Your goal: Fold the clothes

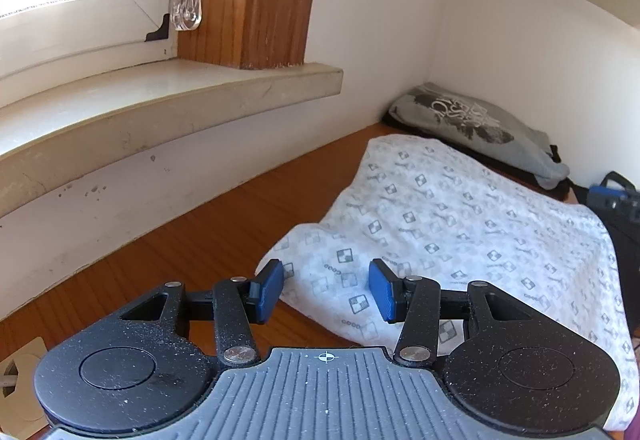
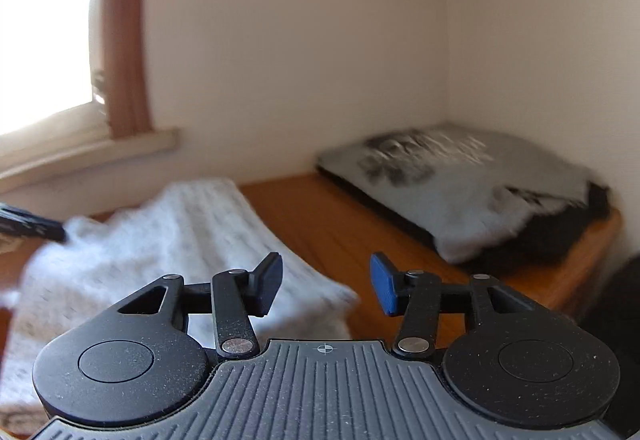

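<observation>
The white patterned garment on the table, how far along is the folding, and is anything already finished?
Done: a grey printed shirt lies folded on a dark piece in the far corner. In hand: nothing; the left gripper and right gripper are both open, hovering over the white patterned garment. Left: that garment lies partly folded and rumpled on the wooden table.

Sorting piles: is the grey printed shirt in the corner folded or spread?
Folded: the grey printed shirt lies as a compact rectangle atop dark clothing.
</observation>
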`<act>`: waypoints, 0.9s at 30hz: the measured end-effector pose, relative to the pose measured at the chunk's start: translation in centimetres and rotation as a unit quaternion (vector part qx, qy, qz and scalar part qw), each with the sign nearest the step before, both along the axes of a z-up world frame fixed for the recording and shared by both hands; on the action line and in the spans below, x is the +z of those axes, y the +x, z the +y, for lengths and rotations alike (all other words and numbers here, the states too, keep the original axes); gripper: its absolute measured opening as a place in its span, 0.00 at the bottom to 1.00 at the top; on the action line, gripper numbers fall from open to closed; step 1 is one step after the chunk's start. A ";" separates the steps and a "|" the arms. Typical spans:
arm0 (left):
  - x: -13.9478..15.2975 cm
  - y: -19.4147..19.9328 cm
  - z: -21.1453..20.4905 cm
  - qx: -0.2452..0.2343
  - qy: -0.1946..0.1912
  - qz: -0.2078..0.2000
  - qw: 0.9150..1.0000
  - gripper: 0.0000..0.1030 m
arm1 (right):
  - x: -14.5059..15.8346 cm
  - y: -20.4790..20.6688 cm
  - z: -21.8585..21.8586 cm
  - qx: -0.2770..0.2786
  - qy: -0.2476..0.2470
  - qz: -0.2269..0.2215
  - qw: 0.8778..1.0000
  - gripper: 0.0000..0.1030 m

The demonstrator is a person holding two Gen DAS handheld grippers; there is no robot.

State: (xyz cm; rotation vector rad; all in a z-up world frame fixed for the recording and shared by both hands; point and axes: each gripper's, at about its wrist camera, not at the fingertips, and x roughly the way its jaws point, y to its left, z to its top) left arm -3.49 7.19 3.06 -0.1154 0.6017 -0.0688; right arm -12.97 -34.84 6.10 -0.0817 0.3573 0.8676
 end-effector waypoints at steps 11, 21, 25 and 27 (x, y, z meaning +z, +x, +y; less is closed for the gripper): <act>-1.3 0.3 0.2 -0.003 0.006 0.038 0.999 0.51 | -2.7 -1.0 6.1 0.076 -0.075 -0.024 0.994 0.46; -1.1 0.2 0.9 0.001 -0.001 0.028 1.000 0.52 | -4.7 0.2 4.4 0.064 -0.070 -0.018 0.995 0.47; -0.2 -0.2 0.7 0.014 0.016 0.001 1.000 0.51 | -4.3 -0.1 4.2 0.054 -0.055 -0.029 0.997 0.47; 0.3 -0.4 0.5 0.017 0.015 -0.011 1.000 0.51 | -4.0 -0.6 3.9 0.045 -0.038 -0.042 0.997 0.47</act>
